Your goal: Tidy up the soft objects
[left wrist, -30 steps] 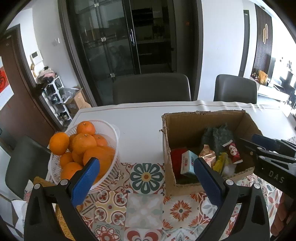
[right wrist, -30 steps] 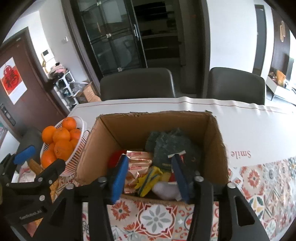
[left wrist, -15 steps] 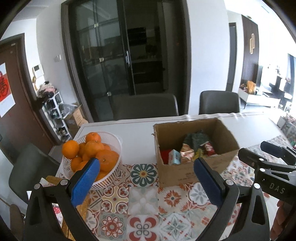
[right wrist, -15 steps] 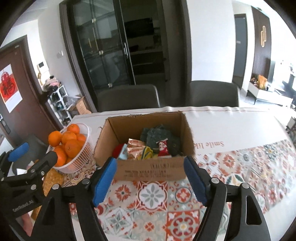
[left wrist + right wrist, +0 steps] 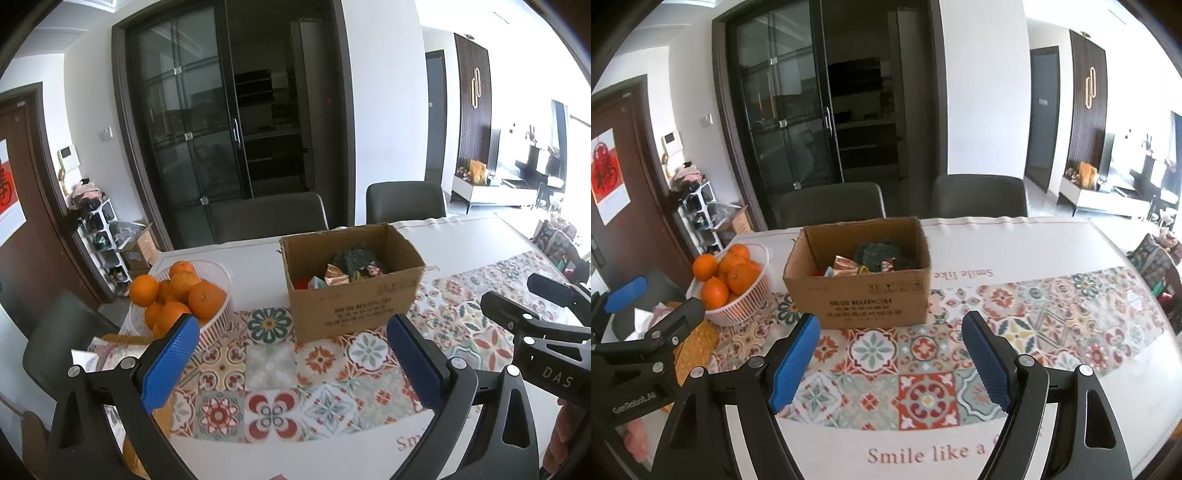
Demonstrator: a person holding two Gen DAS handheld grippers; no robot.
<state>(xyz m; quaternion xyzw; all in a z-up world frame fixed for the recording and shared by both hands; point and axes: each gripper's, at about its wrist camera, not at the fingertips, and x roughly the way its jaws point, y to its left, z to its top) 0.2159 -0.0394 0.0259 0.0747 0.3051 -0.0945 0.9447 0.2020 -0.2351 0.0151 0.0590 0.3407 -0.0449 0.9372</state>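
The left claw gapes wide and empty above the tiled tabletop. Ahead, the cardboard box holds the soft objects. The right claw likewise hangs wide, gripping nothing.

Bright daylight from the right, overexposed windows, sharp centre, fisheye-curved dark corners

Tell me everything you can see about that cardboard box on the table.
The cardboard box is plain brown corrugated card, open at the top, standing upright on the patterned tablecloth. Its near face bears dark printed lettering. Inside lies a loose heap of small things: something dark green, a shiny coppery packet, bits of red and yellow. A white basket of oranges stands close at its left, whether touching is unclear. Neither pair of tongs touches it.
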